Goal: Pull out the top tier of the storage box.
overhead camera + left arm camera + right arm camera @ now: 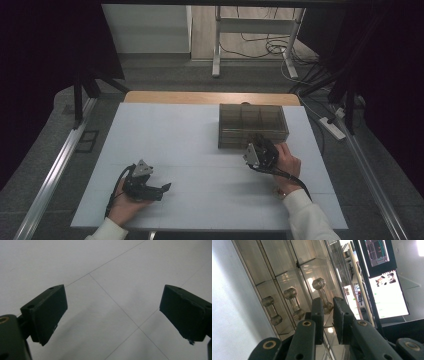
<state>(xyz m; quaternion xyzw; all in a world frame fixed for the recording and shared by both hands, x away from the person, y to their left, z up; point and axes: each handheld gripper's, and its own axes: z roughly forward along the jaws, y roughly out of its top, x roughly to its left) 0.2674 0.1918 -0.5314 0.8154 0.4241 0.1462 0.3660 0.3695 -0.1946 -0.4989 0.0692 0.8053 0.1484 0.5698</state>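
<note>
A smoky clear box (pixel 252 125) with several compartments stands at the back right of the white table (pixel 190 150). Its front wall (pixel 262 272) carries three dumbbell-shaped handles: left (pixel 272 310), middle (pixel 294 302), right (pixel 322 291). My right gripper (pixel 260 149) is at the box front. In the right gripper view its jaws (pixel 328 307) stand close together, with the lower knob of the right handle in the narrow gap, touching both pads. My left gripper (pixel 162 189) rests near the front left of the table, held by a hand, its jaws (pixel 112 312) wide apart over bare tabletop.
Behind the table are a wooden strip (pixel 210 97), a white desk frame (pixel 255 30) and loose cables (pixel 280 47) on the floor. A power strip (pixel 332 127) lies to the right. A lit screen (pixel 389 295) shows past the box.
</note>
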